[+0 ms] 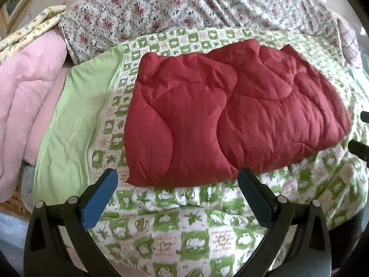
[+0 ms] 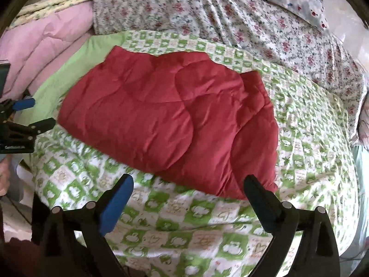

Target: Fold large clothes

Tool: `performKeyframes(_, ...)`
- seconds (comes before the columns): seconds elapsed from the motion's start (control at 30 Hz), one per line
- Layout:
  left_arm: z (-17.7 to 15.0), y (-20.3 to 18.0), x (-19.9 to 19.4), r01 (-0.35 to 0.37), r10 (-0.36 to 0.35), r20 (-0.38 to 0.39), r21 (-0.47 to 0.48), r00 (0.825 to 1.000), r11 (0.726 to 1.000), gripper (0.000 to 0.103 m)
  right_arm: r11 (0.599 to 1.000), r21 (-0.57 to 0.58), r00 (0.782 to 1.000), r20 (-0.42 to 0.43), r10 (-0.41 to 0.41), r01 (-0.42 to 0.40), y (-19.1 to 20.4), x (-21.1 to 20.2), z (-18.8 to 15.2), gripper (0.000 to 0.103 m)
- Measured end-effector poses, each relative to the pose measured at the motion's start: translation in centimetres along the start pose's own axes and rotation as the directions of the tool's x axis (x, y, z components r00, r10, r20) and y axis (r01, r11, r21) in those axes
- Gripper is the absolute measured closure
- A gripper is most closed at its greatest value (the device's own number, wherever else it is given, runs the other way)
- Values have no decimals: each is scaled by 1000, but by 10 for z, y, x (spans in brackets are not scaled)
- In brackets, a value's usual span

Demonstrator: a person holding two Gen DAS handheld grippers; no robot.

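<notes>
Quilt: red quilt (image 1: 230,120), puffy, stitched, folded, probably double-layered.
Bed cover: green-checked bedspread (image 1: 184,226), wrinkled.
Tongs: left tongs (image 1: 177,180) and right tongs (image 2: 188,187) wide apart, empty.

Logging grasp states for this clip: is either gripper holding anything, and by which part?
Nothing is held. The left gripper and right gripper are both open, hovering just short of the near edge of the folded red quilt.
</notes>
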State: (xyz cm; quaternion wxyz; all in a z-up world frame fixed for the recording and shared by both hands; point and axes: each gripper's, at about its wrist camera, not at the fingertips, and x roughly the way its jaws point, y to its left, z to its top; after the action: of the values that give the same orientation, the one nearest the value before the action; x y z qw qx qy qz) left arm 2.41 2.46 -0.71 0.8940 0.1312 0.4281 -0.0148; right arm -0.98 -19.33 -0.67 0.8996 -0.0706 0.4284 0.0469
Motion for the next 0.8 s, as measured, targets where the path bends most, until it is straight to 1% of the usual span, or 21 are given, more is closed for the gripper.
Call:
performKeyframes(0.17,7,-8,19,0,0,-24,-6,1000,1000,0,1000,4,1000,-27,-11,12,-2,19,6,6)
performKeyframes(0.33,16,-14,38,4,-4,-53,-9,999,1000,0,1000,2,999,-47,-2,2,-1,34,11,6)
performKeyframes(0.5,22,-17,41,13,-14,-55,-15,998,1000,0,1000,-2,998,-55,12,-12,0,44,19,6)
performKeyframes(0.63,29,-18,38,4,-5,-42,-8,999,1000,0,1000,-4,999,-47,18,-18,-2,47,26,6)
performKeyframes(0.8,34,-20,37,12,-12,-33,-4,999,1000,0,999,-10,999,-36,31,-31,-2,48,35,6)
